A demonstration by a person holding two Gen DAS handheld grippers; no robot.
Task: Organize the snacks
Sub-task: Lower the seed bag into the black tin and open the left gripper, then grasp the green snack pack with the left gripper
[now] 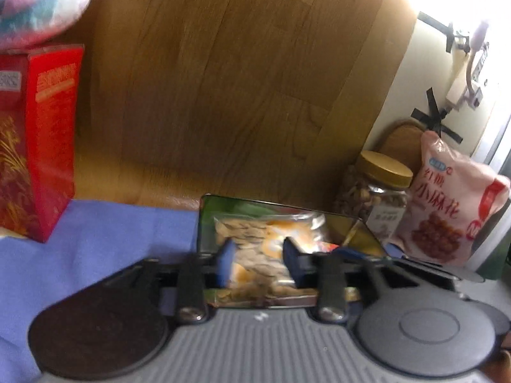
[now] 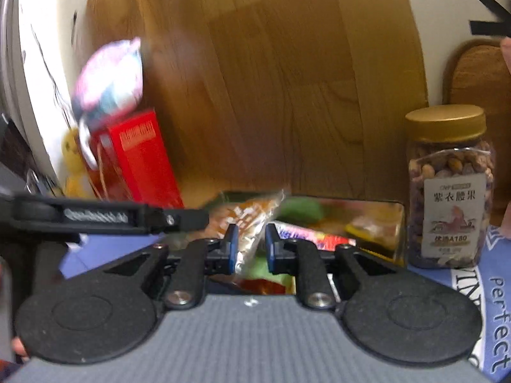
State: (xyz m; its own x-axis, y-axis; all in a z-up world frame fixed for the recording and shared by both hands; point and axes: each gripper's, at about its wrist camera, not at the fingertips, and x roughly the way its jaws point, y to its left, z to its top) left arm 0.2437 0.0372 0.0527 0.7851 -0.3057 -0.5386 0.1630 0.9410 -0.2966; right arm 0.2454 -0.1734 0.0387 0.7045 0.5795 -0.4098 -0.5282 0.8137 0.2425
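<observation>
- Holding nothing that I can be sure of, the left tool hangs over a shiny tin box with its two blue pads apart.
- A clear bag of sliced snacks lies in the box, and it shows in the gap between those pads. I cannot tell if the pads touch it.
- The right tool has its blue pads close on both sides of a clear snack packet. The packet sticks up out of the same tin box. The blur hides whether it is truly pinched.
- A long candy bar lies in the box just beside the right tool.
- A jar of nuts with a gold lid stands upright just to the right of the box.
- A pink snack bag leans just beside the jar.
- A red box stands upright on the left, with a fuzzy pink and blue bag resting on top of it.
- All of this sits on a blue cloth over the table.
- A wooden board stands behind everything.
- A black arm of the other tool crosses the left side of the right view.
</observation>
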